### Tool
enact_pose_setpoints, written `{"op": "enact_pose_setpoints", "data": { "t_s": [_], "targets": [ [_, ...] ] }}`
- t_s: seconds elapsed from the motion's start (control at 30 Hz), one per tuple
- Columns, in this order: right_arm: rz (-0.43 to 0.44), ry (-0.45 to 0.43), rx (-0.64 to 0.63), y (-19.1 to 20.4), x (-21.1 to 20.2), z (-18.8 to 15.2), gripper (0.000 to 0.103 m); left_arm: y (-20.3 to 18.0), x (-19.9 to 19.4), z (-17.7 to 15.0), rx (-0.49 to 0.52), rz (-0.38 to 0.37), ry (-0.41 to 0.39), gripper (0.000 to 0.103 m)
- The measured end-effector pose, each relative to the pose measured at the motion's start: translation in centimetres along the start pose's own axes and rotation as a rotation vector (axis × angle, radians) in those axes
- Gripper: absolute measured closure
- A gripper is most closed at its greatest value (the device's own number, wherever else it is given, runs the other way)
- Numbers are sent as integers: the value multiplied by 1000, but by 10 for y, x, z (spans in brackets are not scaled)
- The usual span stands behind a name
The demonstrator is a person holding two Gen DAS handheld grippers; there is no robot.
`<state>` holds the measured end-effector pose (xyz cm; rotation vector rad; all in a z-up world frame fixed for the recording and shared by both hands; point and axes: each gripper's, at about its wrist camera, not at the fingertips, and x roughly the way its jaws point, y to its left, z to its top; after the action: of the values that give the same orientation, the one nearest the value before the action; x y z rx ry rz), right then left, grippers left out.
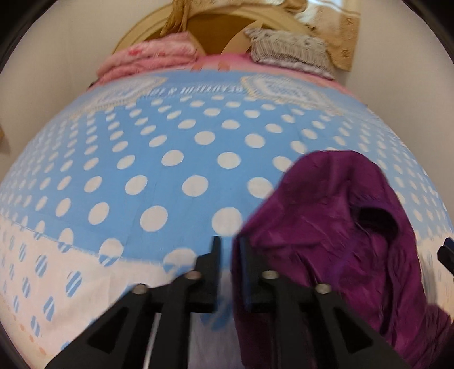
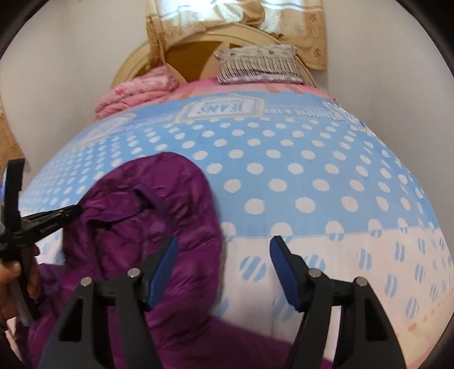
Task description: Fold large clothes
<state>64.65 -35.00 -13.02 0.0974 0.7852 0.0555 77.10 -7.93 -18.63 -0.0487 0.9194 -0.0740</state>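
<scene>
A purple puffer jacket [image 1: 334, 227] lies bunched on a bed covered by a blue sheet with white dots [image 1: 170, 159]. In the left wrist view my left gripper [image 1: 228, 247] is nearly closed, with the jacket's edge against its right finger; in the right wrist view the left gripper [image 2: 75, 209] is shut on the jacket's [image 2: 147, 227] edge. My right gripper [image 2: 224, 247] is open, and its left finger rests over the jacket. The tip of the right gripper shows at the right edge of the left wrist view [image 1: 447, 249].
A folded pink blanket [image 2: 136, 89] and a striped pillow [image 2: 258, 66] lie at the head of the bed by a wooden headboard [image 2: 193, 56]. A beige curtain [image 2: 241, 17] hangs behind. White walls stand on both sides.
</scene>
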Motion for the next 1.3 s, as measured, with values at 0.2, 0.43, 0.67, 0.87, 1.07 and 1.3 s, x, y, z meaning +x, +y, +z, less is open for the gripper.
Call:
{"op": "enact_pose_setpoints", "data": {
  "t_s": [0.2,0.43,0.67,0.87,1.07,1.3],
  "targets": [
    [27,34,41,-6,56,33,33,-3,11,21,10,-35,-71,17],
    [55,146,-78,17,94,29,97,-34,23,15,176,-196,-37,101],
    [48,-100,-104,16,-10,25,98,-32,-79,4,236,-217,-266,101],
    [57,-264,-113,16,-98,-12,98,-29,-168,-43,277,-257,-459,101],
    [84,-293,-62,18,-141,-68,98,-15,-214,-135,308,-266,-563,98],
    [75,-194,-68,18,-161,-152,98,-5,-216,-230,380,-244,-406,97]
  ]
}}
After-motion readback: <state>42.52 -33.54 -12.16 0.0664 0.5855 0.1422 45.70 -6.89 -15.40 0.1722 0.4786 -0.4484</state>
